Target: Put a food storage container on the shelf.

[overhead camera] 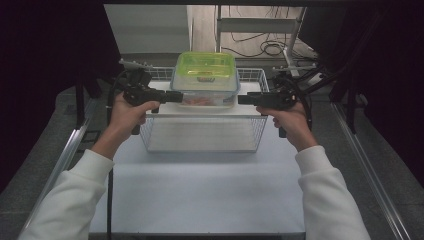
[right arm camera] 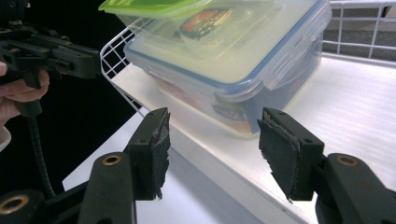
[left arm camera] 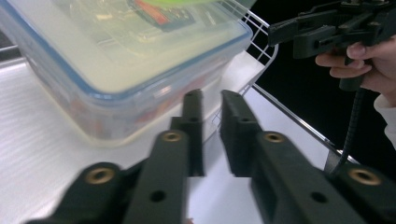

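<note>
A clear lidded box with a blue seal (overhead camera: 207,87) stands on a white board (overhead camera: 200,111) laid across a wire basket (overhead camera: 150,135). A green-lidded box (overhead camera: 206,65) is stacked on top of it. My left gripper (overhead camera: 177,96) points at the clear box's left side, my right gripper (overhead camera: 242,99) at its right side. In the left gripper view the jaws (left arm camera: 212,100) stand a narrow gap apart, with nothing between them, just short of the clear box (left arm camera: 116,60). In the right gripper view the jaws (right arm camera: 215,121) are wide apart and empty, and the box corner (right arm camera: 233,51) lies beyond their tips.
The basket sits at the far half of a white table (overhead camera: 200,190). Metal rails (overhead camera: 70,150) run along both sides, with dark curtains beyond. Cables (overhead camera: 270,47) lie on the floor behind the basket.
</note>
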Tool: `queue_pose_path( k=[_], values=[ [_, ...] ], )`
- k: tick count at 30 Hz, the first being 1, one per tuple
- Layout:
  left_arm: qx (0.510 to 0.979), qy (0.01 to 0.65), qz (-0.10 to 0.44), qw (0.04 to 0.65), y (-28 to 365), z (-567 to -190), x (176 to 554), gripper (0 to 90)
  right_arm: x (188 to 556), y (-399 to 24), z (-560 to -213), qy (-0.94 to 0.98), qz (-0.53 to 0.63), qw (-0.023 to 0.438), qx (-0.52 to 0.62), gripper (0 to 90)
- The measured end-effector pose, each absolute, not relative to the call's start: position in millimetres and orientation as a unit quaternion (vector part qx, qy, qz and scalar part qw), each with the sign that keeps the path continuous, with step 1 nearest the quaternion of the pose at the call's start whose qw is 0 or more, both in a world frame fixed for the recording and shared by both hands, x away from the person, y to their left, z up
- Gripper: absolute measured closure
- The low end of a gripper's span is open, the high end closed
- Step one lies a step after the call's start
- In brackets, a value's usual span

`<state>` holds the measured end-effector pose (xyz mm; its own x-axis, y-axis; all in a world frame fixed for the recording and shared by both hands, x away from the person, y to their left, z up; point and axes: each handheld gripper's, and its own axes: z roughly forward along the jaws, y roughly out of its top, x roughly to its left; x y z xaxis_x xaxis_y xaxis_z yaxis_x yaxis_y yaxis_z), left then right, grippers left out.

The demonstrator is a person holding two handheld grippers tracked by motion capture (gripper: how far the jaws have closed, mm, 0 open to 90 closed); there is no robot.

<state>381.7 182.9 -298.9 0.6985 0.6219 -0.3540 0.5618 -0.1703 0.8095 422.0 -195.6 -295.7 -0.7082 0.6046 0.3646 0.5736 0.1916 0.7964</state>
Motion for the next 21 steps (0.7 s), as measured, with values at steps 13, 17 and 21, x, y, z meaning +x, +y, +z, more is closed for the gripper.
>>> queue_pose_path(
  k=[13,17,21],
  values=[
    [0.779,0.39,0.049,0.488,195,-325,335,35.5,388,-214,-320,0.79,0.488,0.018,0.37,40.7],
    [0.79,0.39,0.054,0.47,196,-345,319,30.6,376,-221,-335,0.797,0.479,0.016,0.368,40.3],
    [0.793,0.391,0.048,0.465,197,-369,307,29.1,367,-226,-351,0.801,0.471,0.01,0.37,40.2]
  ],
)
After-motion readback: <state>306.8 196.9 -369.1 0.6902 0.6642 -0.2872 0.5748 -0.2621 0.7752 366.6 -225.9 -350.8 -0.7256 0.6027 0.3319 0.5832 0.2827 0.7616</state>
